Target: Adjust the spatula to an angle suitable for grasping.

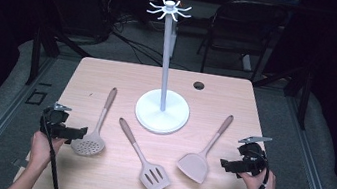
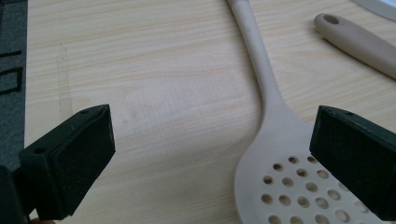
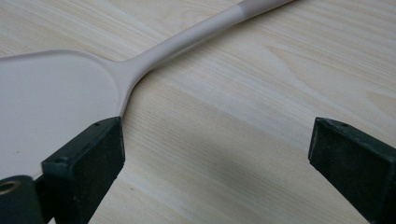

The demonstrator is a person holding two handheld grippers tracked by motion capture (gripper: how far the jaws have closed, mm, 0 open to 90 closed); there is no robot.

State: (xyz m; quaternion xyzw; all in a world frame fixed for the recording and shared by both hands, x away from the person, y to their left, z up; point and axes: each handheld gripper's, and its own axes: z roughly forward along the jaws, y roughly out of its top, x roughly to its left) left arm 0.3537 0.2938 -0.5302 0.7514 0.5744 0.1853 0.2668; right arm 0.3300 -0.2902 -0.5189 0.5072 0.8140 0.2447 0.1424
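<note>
Three beige utensils lie on the wooden table (image 1: 109, 73): a perforated skimmer (image 1: 90, 141) at the left, a slotted turner (image 1: 154, 177) in the middle and a solid turner (image 1: 194, 165) at the right. Behind them stands a white hook stand (image 1: 161, 111). My left gripper (image 1: 81, 132) rests open just left of the skimmer's head (image 2: 289, 186), nothing between its jaws. Over at the table's right, my right gripper (image 1: 223, 164) is open beside the solid turner's blade (image 3: 51, 107), gripping nothing.
A round hole (image 1: 198, 85) is in the table's far right part. The slotted turner's handle end (image 2: 355, 39) lies to the right of the skimmer's handle. Black chair (image 1: 247, 30) and cables stand beyond the table on the floor.
</note>
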